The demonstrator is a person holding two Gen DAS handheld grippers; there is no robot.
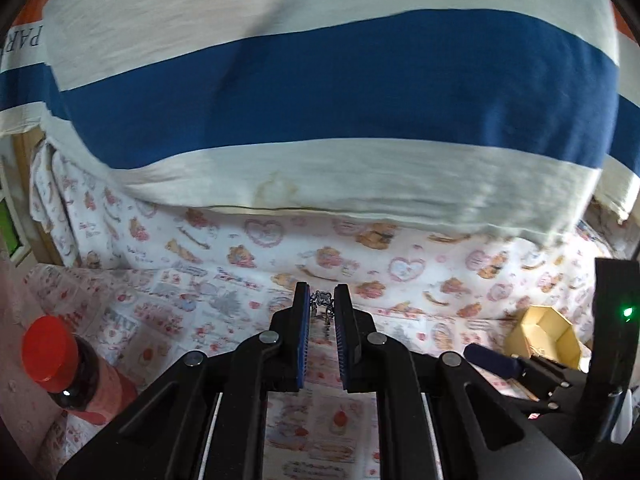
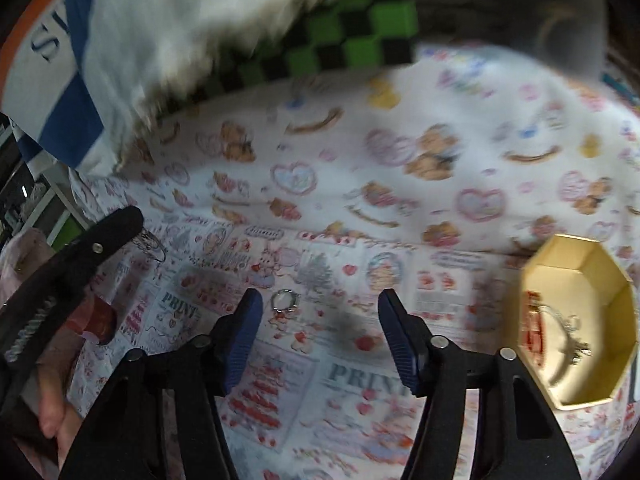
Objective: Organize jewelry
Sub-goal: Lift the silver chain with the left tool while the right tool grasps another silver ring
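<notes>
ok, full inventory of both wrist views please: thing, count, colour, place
chain piece: 1, silver, pinched at the left gripper's tips
ring: 1, silver, on the cloth between the right gripper's fingers
box: 1, gold, open, right of the right gripper; red and silver jewelry inside
bottle: 1, dark with red cap, far left
tablecloth: 1, white with pink prints
person's shirt: white, blue stripe, behind the table
left gripper: black, blue pads, shut on chain piece
right gripper: black, blue pads, open
</notes>
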